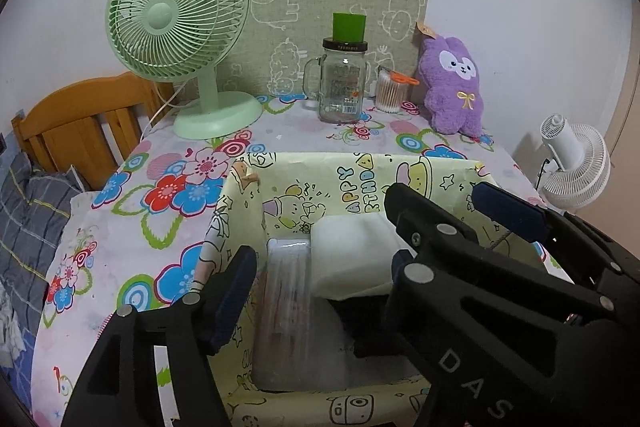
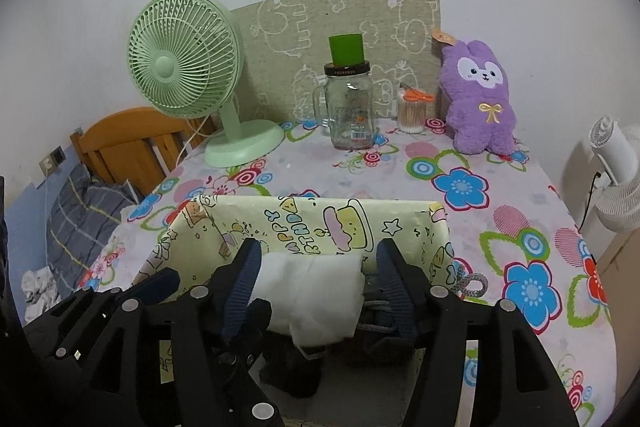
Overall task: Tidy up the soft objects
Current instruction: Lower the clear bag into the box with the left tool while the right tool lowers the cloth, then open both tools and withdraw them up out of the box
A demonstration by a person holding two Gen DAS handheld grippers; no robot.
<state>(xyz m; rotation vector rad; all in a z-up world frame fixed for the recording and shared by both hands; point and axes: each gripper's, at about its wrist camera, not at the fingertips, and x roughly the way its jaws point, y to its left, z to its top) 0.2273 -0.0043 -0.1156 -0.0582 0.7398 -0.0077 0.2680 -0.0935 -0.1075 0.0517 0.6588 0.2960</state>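
A yellow birthday-print box (image 1: 320, 183) (image 2: 404, 223) stands at the table's near edge. Inside lie a white soft pack (image 1: 352, 251) (image 2: 316, 291), a clear plastic packet (image 1: 288, 307) and dark items (image 2: 288, 375). My left gripper (image 1: 316, 279) is open over the box, fingers either side of the contents. My right gripper (image 2: 316, 291) is open, its fingers (image 2: 240, 291) straddling the white pack, not pressing it; in the left wrist view it crosses from the right (image 1: 440, 223). A purple plush rabbit (image 1: 454, 83) (image 2: 480, 99) sits at the back right.
A green fan (image 1: 180, 27) (image 2: 188, 67) stands back left. A glass jar with a green cup on top (image 1: 344, 79) (image 2: 350, 103) and a cotton-swab holder (image 1: 390, 91) (image 2: 412, 111) stand at the back. A white fan (image 1: 576, 163) is off the right edge, a wooden bed (image 1: 80, 123) to the left.
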